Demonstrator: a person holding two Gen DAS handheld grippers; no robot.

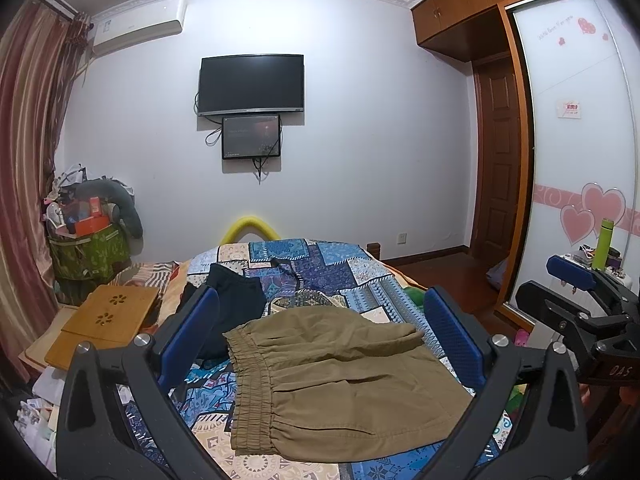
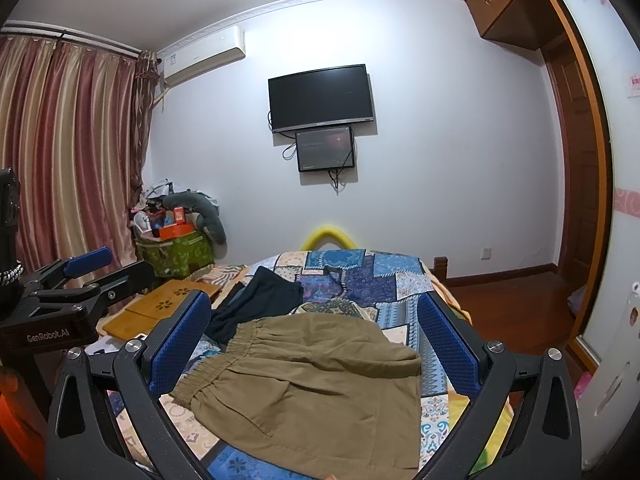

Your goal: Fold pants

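Olive-brown pants (image 1: pixel 340 380) with an elastic waistband lie folded on the patchwork bedspread (image 1: pixel 320 264); they also show in the right wrist view (image 2: pixel 312 384). My left gripper (image 1: pixel 320 332) is open and empty, held above the pants, its blue pads wide apart. My right gripper (image 2: pixel 314 336) is open and empty too, also above the pants. The right gripper shows at the right edge of the left wrist view (image 1: pixel 576 292), the left gripper at the left edge of the right wrist view (image 2: pixel 80 276).
A dark garment (image 1: pixel 232 304) lies on the bed behind the pants. A wooden lap tray (image 1: pixel 108 320) sits at the left. A green bag (image 1: pixel 88 252) of clutter stands by the curtain. A green bottle (image 1: pixel 604 244) stands at right. A TV (image 1: pixel 252 84) hangs on the far wall.
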